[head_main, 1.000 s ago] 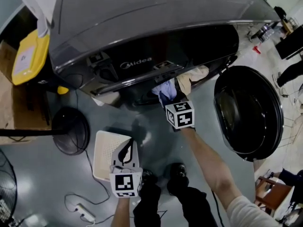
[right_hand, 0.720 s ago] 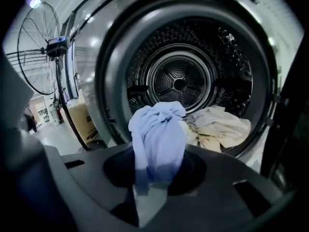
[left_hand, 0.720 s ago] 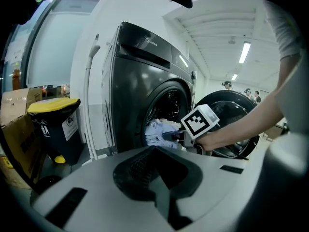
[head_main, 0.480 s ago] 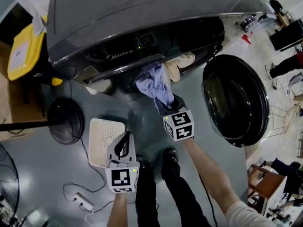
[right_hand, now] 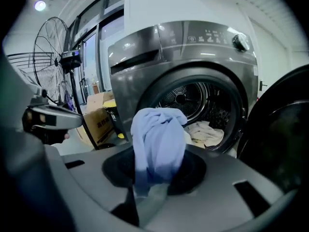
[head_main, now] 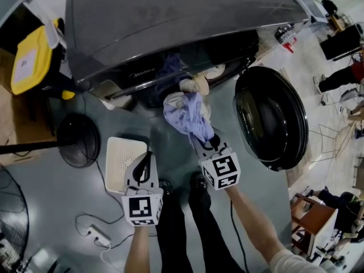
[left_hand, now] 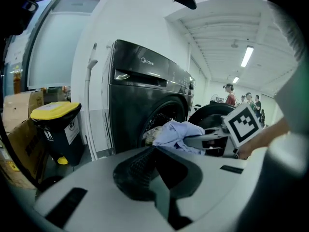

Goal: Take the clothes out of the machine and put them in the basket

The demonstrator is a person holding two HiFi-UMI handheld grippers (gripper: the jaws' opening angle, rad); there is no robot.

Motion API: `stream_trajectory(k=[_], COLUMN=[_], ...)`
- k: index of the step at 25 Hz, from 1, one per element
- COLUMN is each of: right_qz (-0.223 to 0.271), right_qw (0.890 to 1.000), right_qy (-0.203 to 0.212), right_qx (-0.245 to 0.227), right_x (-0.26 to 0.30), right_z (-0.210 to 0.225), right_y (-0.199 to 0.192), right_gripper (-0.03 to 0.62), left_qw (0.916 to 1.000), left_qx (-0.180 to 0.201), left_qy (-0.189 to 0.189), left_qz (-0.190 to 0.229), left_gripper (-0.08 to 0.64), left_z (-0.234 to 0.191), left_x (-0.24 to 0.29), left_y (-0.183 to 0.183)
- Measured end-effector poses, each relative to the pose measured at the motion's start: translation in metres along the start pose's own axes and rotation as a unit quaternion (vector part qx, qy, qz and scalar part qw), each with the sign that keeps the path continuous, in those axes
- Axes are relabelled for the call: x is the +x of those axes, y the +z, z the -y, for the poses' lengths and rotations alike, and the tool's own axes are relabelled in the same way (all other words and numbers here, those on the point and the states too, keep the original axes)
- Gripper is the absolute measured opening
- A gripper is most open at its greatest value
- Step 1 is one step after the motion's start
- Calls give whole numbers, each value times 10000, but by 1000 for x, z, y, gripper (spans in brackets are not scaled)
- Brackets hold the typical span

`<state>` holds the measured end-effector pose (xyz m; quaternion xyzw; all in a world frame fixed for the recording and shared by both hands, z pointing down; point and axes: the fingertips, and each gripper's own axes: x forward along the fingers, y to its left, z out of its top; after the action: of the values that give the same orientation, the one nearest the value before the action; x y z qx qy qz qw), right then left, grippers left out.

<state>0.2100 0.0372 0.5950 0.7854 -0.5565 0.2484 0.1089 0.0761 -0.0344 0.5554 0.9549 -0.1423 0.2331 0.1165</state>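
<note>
The right claw [head_main: 209,143] pinches a pale blue garment [head_main: 185,112], bunched in the air just outside the open drum of the washing machine [head_main: 170,21] (a cream cloth [head_main: 197,84] lies at the drum's lip). The left claw [head_main: 148,159] is pressed together with nothing in it, above the near edge of the white basket [head_main: 118,158] on the floor. The machine's round door [head_main: 267,118] stands open on the right.

"Midea", apparently, on the washing machine [left_hand: 140,100] front panel (small, dim), cardboard box [right_hand: 99,122] print unreadable
</note>
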Motion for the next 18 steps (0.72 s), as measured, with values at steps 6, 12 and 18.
stream_trajectory(k=[6, 12, 18], right_qz=[-23, -132, -42], right_qw=[10000, 9998, 9985], right_qy=[31, 136, 407], right_qx=[10, -112, -354], right_x=[-46, -83, -86], right_z=[-3, -11, -35], right_y=[4, 3, 17], right_gripper=[135, 135, 135], left_qw=[10000, 9998, 9985], left_qx=[56, -29, -169], left_qy=[50, 192, 514], left_qz=[32, 62, 115], left_gripper=[18, 18, 18], left_z=[11, 17, -2], left_x=[-7, -21, -39], left_y=[14, 21, 21])
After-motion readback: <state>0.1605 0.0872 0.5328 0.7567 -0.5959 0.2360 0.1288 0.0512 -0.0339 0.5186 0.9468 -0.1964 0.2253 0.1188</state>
